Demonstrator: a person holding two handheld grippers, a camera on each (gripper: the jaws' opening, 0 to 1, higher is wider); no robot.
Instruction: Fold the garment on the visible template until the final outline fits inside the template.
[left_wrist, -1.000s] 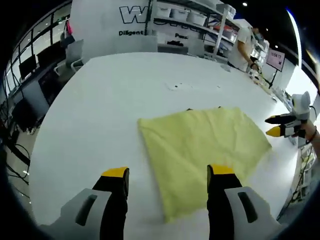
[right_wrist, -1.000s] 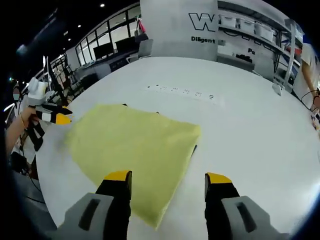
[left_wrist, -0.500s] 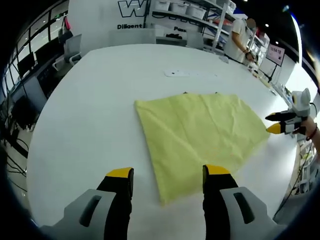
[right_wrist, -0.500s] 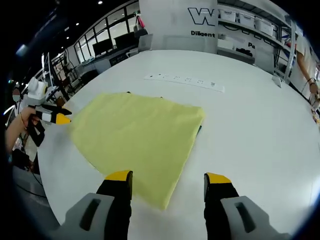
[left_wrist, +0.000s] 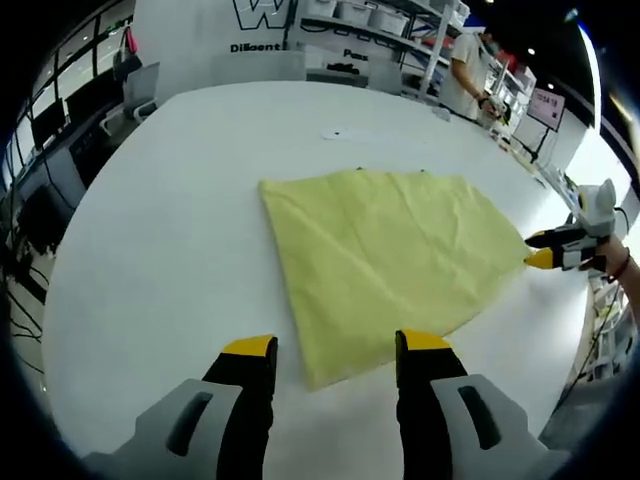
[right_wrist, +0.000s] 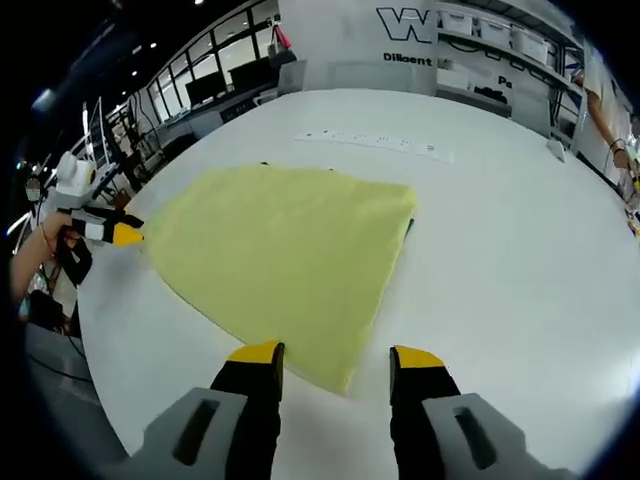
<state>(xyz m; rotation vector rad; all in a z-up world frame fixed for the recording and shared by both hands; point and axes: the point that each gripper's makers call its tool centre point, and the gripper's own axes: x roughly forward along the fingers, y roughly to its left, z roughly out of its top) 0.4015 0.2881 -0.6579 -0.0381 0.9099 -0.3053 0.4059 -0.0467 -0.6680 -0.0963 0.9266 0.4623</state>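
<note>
- Yellow garment (left_wrist: 385, 265) lies flat and folded on a white table (left_wrist: 170, 230), with small dark template edges peeking out at its far side.
- Left gripper (left_wrist: 337, 348) hovers over the cloth's near corner, its yellow-tipped jaws spread apart and holding nothing.
- Right gripper (right_wrist: 335, 353) hangs above the opposite near corner, jaws likewise apart and empty.
- Shelving (left_wrist: 390, 30) and a standing person (left_wrist: 470, 70) sit beyond the table.

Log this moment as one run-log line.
cloth: yellow, folded flat on white table | left gripper: open, over cloth's near corner | right gripper: open, over opposite corner | template: mostly covered
</note>
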